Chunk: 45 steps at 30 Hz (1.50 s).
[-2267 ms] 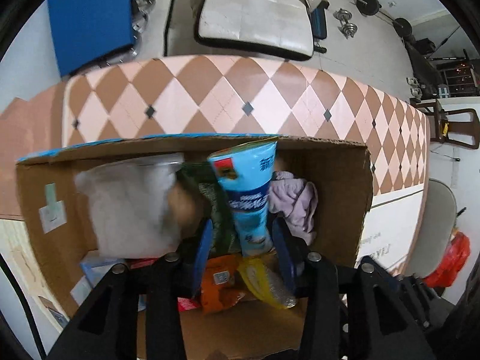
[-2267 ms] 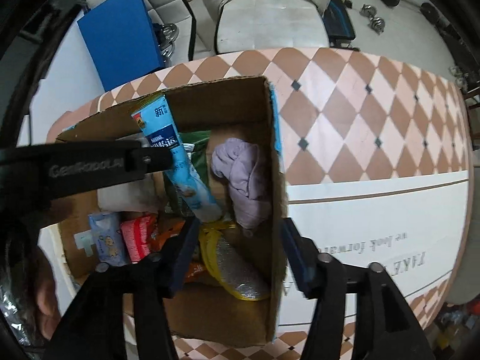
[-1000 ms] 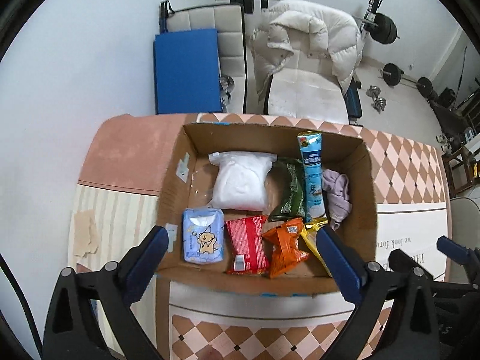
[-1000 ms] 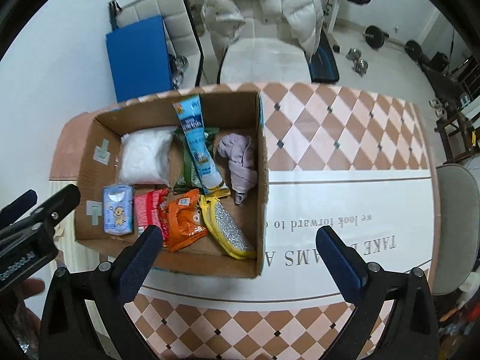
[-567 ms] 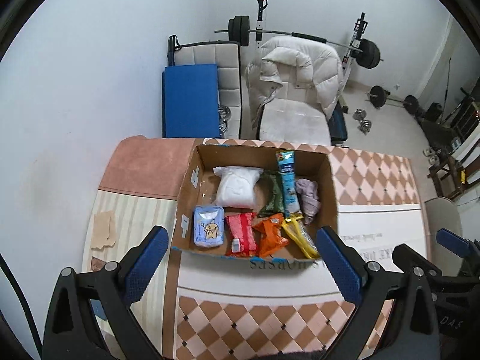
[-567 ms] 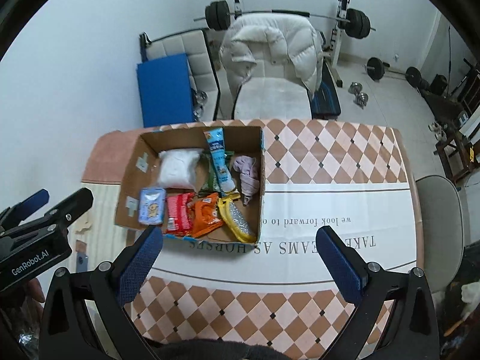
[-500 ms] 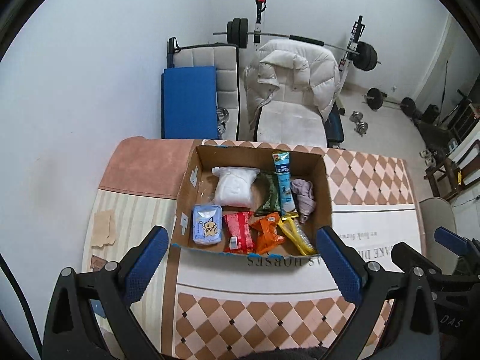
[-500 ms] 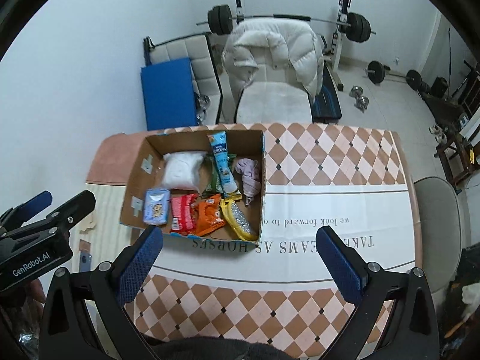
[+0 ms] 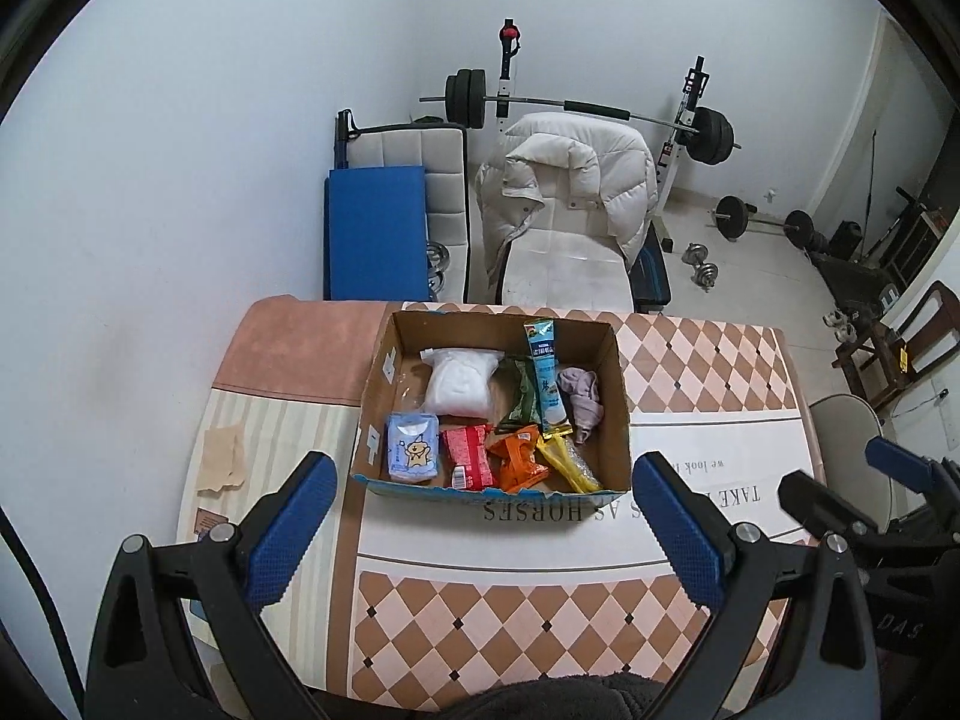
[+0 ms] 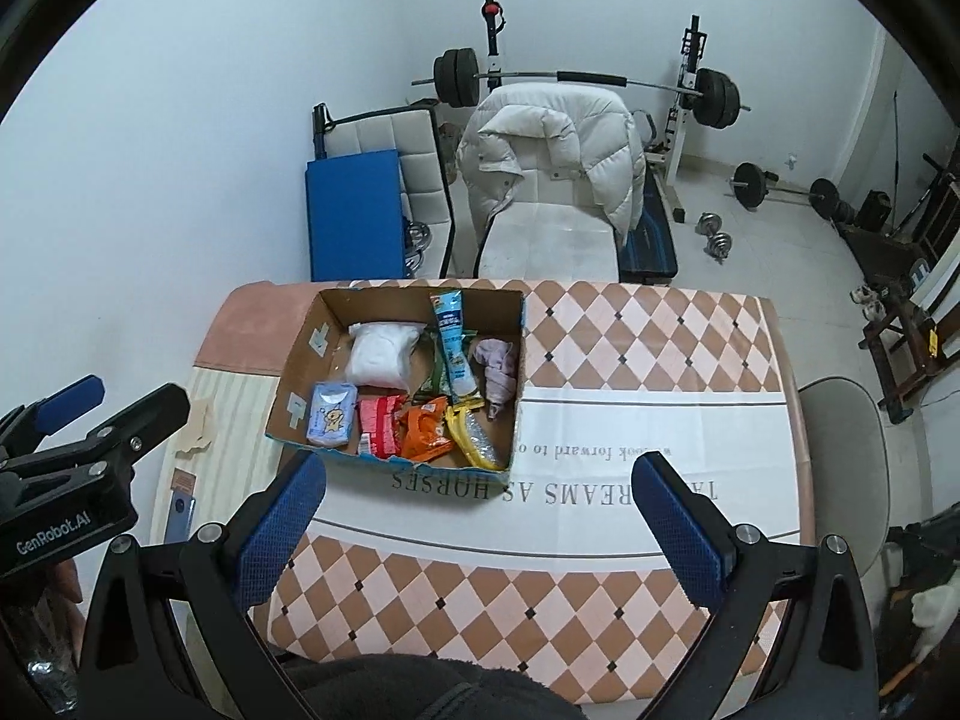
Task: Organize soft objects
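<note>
A cardboard box (image 9: 384, 402) (image 10: 294, 378) stands on the table's far left part. Inside lie a white bag (image 9: 459, 381) (image 10: 381, 354), a blue tissue pack (image 9: 411, 447) (image 10: 330, 414), a red packet (image 9: 465, 456), an orange packet (image 9: 516, 459) (image 10: 423, 426), a yellow-edged scrubber (image 9: 567, 462), a green packet (image 9: 522, 393), an upright light-blue pouch (image 9: 546, 378) (image 10: 453, 342) and a mauve cloth (image 9: 582, 396) (image 10: 498, 369). My left gripper (image 9: 486, 516) is open and empty, held high and back from the box. My right gripper (image 10: 480, 507) is open and empty too.
The table (image 9: 540, 600) has a checked cloth with a white printed band. Behind it stand a white chair with a padded jacket (image 9: 564, 180), a blue mat (image 9: 372, 234) and a barbell rack (image 9: 588, 108). A grey chair (image 10: 840, 468) is at the right.
Both grippers have risen and pulled back from the box, so the box looks smaller. The left gripper opened and left the light-blue pouch standing in the box.
</note>
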Motion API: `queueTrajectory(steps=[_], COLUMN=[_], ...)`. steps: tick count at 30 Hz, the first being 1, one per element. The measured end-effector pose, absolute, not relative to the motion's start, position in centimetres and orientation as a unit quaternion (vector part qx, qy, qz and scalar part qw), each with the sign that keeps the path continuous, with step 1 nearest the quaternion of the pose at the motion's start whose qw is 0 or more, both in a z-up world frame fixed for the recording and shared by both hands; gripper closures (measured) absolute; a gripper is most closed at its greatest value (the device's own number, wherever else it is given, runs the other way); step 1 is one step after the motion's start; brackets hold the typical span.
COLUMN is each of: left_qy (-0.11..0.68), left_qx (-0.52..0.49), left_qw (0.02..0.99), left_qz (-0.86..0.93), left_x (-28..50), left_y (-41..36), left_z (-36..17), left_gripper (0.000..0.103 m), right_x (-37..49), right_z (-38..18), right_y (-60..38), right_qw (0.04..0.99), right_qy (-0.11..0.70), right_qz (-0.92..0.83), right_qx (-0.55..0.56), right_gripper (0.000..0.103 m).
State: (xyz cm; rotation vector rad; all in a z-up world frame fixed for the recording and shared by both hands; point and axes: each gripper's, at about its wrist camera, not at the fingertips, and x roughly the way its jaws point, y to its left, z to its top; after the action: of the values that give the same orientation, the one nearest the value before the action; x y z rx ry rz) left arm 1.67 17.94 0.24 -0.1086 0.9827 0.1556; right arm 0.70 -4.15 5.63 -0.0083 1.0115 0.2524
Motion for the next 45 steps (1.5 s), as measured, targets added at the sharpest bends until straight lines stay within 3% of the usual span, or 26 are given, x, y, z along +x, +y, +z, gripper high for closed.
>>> queueTrajectory(steps=[45], left_qy=[0.465], left_qx=[-0.035], left_qw=[0.878], left_qz=[0.108], left_x=[4.3], left_y=[19.5], left_z=[-2.6], left_gripper=[0.0], right_x=[3.4], right_z=[2.7], right_y=[-3.8], right_qw=[0.877], right_qy=[0.472], right_qz=[0.084], right_qx=[-0.024], right_gripper=[0.0])
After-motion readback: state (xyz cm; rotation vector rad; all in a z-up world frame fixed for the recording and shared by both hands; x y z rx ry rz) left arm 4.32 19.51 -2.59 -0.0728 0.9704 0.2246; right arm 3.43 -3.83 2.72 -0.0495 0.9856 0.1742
